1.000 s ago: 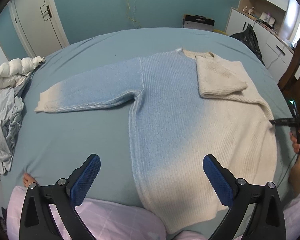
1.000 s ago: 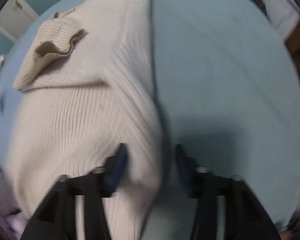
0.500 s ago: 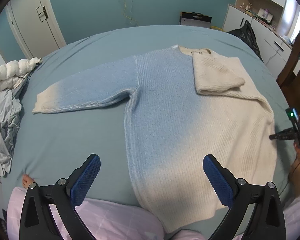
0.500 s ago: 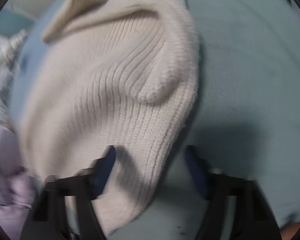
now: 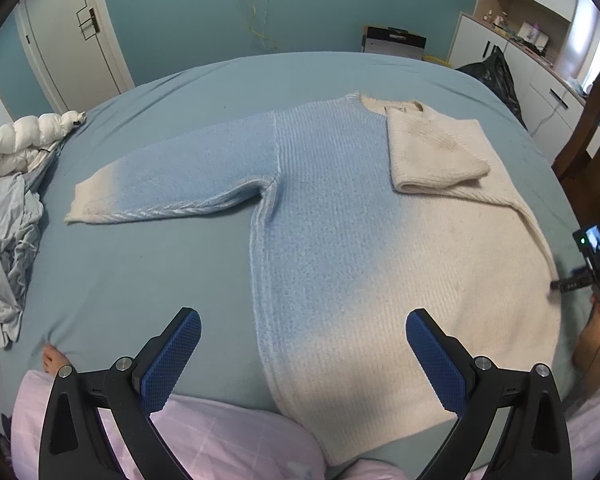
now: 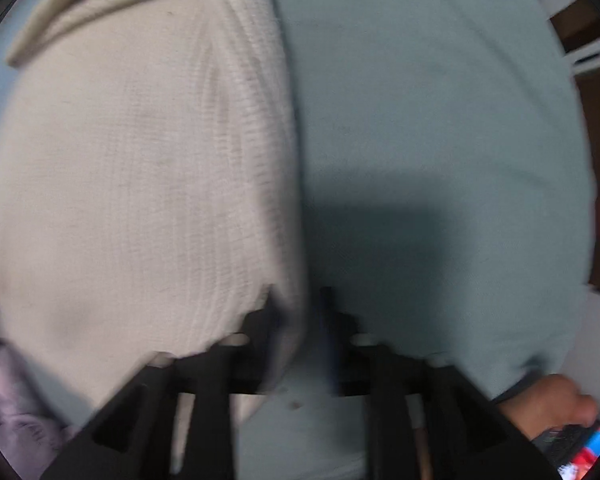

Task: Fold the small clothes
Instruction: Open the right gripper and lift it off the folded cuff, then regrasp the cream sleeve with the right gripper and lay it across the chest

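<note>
Teal-blue bedsheet (image 5: 140, 280) fills the scene, and spread flat across it is the ribbed knit sweater, pale blue fading to cream (image 5: 340, 220). Its cream sleeve (image 5: 436, 152) is folded in over the chest, while the blue sleeve (image 5: 172, 176) lies stretched out sideways on the sheet. The left gripper (image 5: 303, 316) hovers above the hem, its blue-padded fingers (image 5: 172, 360) spread wide with nothing between them. Over at the sweater's cream side edge, the right gripper (image 6: 298, 300) points steeply down; its jaws have just been closing in and now stand narrow, with the thick edge of the knit between them. The blur leaves it unclear whether the pads actually bite. At the bed's far left, a crumpled grey garment (image 5: 8, 248) sits beside a white puffy jacket (image 5: 16, 144).
</note>
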A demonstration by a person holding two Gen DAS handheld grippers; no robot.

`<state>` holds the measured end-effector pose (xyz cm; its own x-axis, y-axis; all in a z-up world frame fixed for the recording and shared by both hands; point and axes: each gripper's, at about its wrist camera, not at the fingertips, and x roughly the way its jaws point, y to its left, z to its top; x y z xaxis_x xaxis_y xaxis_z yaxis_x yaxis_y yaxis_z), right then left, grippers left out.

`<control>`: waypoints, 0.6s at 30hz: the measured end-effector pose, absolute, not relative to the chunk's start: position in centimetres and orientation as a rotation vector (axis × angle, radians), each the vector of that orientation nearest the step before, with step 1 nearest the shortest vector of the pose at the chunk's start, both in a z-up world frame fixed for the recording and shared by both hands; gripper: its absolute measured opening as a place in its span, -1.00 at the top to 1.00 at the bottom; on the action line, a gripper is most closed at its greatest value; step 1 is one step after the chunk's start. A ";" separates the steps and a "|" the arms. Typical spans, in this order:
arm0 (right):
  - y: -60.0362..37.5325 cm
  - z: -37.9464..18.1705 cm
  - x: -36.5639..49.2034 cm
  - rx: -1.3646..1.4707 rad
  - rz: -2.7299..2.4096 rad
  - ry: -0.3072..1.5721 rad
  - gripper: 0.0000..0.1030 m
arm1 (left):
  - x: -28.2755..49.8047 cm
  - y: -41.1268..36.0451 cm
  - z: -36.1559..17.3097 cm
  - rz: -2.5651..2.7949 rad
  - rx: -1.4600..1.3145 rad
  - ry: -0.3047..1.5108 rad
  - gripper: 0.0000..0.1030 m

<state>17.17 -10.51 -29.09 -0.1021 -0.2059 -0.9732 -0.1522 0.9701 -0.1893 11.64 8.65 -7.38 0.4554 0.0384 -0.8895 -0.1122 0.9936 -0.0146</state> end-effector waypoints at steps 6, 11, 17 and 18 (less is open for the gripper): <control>-3.6 -23.5 19.3 -0.320 -0.111 1.419 -0.76 | 11.7 8.8 -7.5 0.097 -0.086 1.103 -1.00; 5.2 -21.2 23.0 -0.060 0.089 1.359 -0.76 | 11.5 9.2 -6.9 0.104 -0.099 1.088 -1.00; 13.6 -27.4 31.0 0.560 0.164 1.468 -0.76 | 11.5 10.0 -6.4 0.096 -0.136 1.072 -1.00; 13.6 -27.4 31.0 0.560 0.164 1.468 -0.76 | 11.5 10.0 -6.4 0.099 -0.139 1.070 -1.00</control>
